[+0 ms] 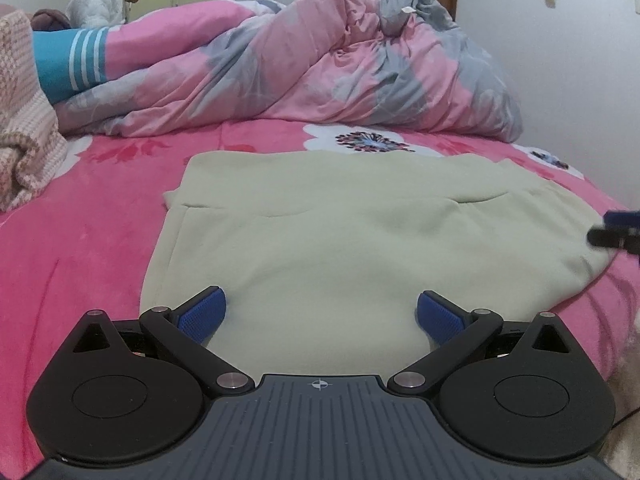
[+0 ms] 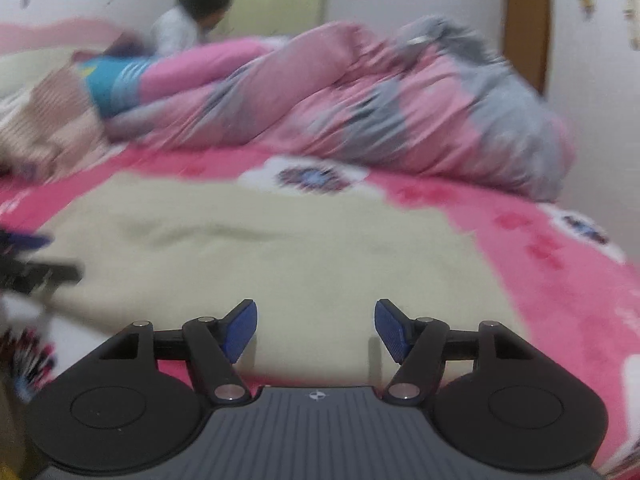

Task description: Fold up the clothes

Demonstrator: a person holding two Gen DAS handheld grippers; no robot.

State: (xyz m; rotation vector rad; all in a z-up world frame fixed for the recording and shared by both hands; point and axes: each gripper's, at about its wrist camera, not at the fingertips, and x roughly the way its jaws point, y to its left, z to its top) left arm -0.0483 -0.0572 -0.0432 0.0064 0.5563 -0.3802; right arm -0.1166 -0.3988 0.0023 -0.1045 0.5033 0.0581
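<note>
Both grippers, left point(image 1: 322, 316) and right point(image 2: 316, 330), gape empty over the pale green garment point(image 1: 340, 232). Left view sharp, showing a fold crease; right view motion-blurred.

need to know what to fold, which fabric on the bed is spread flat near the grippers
The pale green garment, spread flat; the pink-and-grey quilt is bunched behind it, the checked blanket crumpled aside.

We're seeing matching hardware on both: left gripper point(image 1: 321, 316) and right gripper point(image 2: 315, 330) have matte black linkage arms, silver pivot pins, blue textured pads, ribbed grey base, crosshair mark. Right view blurred, so detail's probably identical.
</note>
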